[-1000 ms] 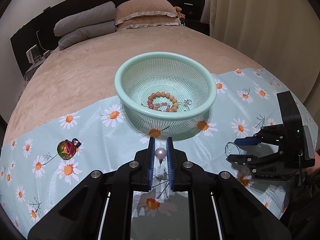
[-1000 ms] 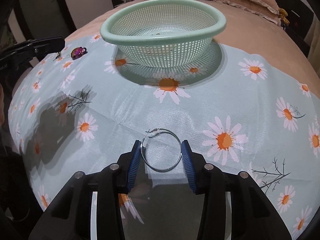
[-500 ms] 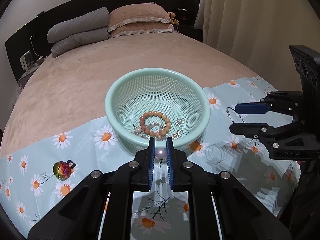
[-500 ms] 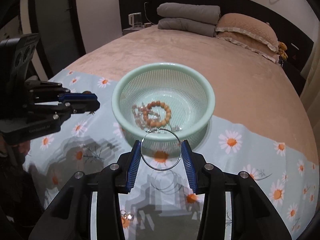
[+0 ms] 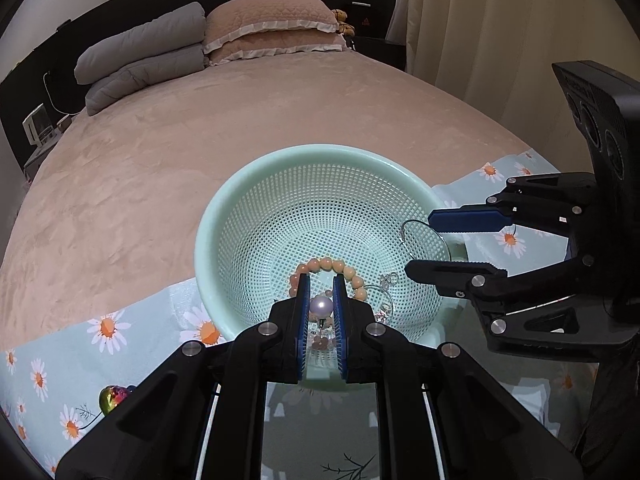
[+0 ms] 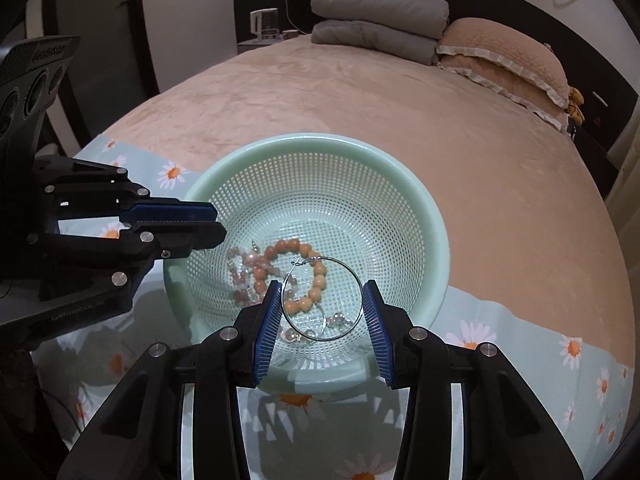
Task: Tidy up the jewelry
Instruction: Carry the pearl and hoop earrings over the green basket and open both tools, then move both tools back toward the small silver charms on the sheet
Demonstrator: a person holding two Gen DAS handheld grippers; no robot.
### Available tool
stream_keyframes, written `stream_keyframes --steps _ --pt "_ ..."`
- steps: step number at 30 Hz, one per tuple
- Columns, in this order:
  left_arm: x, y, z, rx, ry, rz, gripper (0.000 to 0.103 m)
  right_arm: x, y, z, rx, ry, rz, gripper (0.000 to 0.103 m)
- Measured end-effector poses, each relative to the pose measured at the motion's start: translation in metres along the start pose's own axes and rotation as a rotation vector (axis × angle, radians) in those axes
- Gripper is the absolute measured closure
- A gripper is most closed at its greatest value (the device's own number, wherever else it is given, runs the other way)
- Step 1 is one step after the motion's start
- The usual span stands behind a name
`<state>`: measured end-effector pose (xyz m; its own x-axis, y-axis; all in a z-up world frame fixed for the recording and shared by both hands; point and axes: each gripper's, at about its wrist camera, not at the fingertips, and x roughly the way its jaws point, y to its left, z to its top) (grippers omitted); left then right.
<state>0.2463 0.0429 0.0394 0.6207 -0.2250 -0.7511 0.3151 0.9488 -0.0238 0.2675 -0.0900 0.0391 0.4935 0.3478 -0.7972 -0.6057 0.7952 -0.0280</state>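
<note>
a mint-green mesh basket sits on the daisy-print cloth, holding an orange bead bracelet. a pearl earring and a thin silver hoop hang above it — each pinched in a gripper. an iridescent charm lies on the cloth, apart.

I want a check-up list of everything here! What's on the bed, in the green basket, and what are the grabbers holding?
Surface: daisy cloth spread over a tan bed.
Job's things: mint basket holds a bead bracelet and small jewelry bits.
Clutter: shiny multicolored trinket on the cloth.
Grippers: left hand-held gripper pinches a pearl earring; right hand-held gripper holds a hoop earring; both over the basket.
Cables: cord on the headboard wall.
Surroundings: pillows, folded gray quilt, curtain.
</note>
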Motion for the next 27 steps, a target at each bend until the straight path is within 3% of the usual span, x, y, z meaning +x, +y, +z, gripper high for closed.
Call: stream_keyframes --steps 2,3,4,7,8,12,18,27 --pt "0.007 0.000 0.000 0.005 0.017 0.023 0.086 0.006 -0.004 -0.001 0.020 0.002 -0.004 0.064" --pt "0.009 0.000 0.000 0.003 0.017 0.031 0.074 0.007 -0.005 -0.001 0.026 -0.005 -0.016 0.063" --pt "0.008 0.001 -0.001 -0.002 0.011 0.042 0.055 0.006 -0.007 -0.003 0.034 -0.016 -0.020 0.057" --pt "-0.001 0.004 -0.001 -0.004 -0.034 0.094 0.024 0.000 -0.012 -0.007 0.045 -0.054 -0.041 0.038" --pt "-0.005 0.005 -0.001 -0.003 -0.048 0.119 0.021 -0.003 -0.012 -0.008 0.044 -0.061 -0.048 0.036" --pt "-0.018 0.008 -0.002 -0.001 -0.062 0.153 0.016 -0.013 -0.015 -0.011 0.052 -0.060 -0.057 0.030" --pt "-0.034 0.004 -0.019 -0.012 -0.037 0.144 0.013 -0.032 -0.009 -0.022 0.062 -0.055 -0.059 0.026" --pt "-0.061 -0.016 -0.059 -0.030 -0.032 0.134 0.008 -0.064 0.010 -0.070 0.074 -0.055 -0.028 0.023"
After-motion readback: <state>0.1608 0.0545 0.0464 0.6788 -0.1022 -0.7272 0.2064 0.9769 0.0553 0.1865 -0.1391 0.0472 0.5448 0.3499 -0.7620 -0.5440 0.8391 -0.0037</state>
